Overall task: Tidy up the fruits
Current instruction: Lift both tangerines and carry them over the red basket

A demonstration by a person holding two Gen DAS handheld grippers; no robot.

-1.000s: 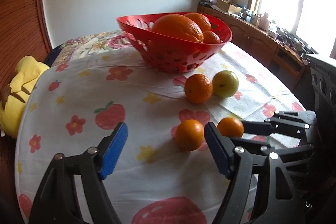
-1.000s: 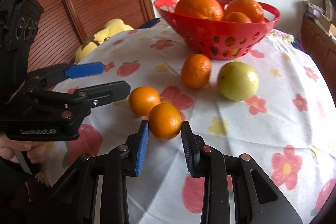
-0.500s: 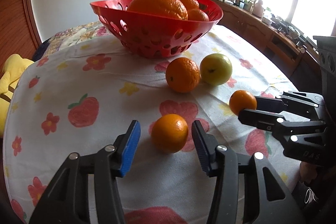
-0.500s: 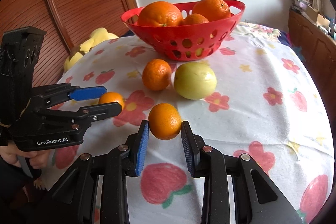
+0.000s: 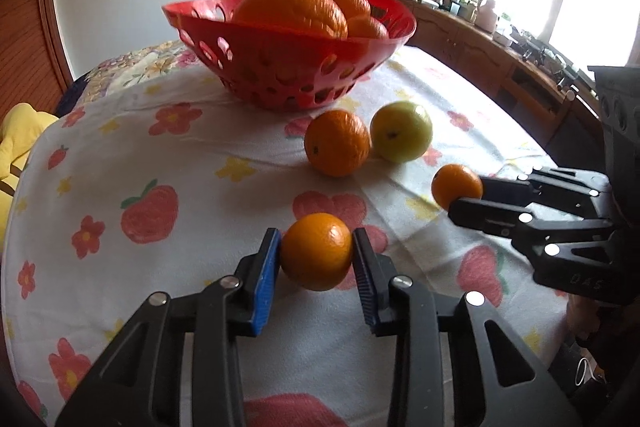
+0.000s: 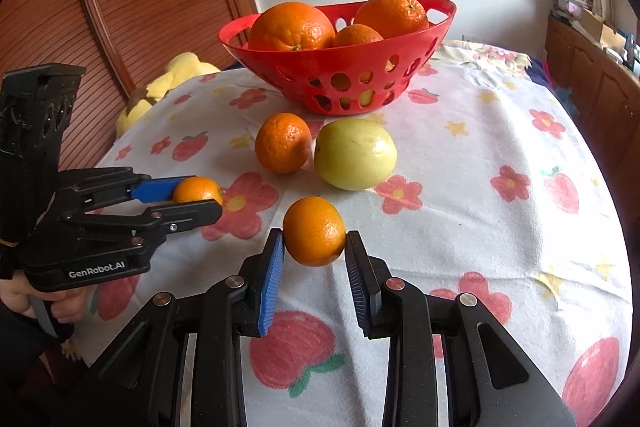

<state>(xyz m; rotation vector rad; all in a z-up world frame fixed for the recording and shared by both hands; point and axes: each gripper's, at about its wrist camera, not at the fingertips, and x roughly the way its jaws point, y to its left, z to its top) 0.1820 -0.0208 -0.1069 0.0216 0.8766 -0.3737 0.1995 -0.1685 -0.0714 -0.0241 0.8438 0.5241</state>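
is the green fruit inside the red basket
No, the green fruit lies on the tablecloth in front of the red basket, beside a loose orange.

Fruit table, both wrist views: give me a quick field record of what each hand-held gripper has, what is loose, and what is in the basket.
left hand-held gripper: shut on a small orange
right hand-held gripper: shut on another small orange
loose on tablecloth: one orange, one yellow-green fruit, side by side
red basket: three oranges visible above the rim
basket position: beyond the loose fruit, upright
remaining to sort: the two held oranges, the two loose fruits
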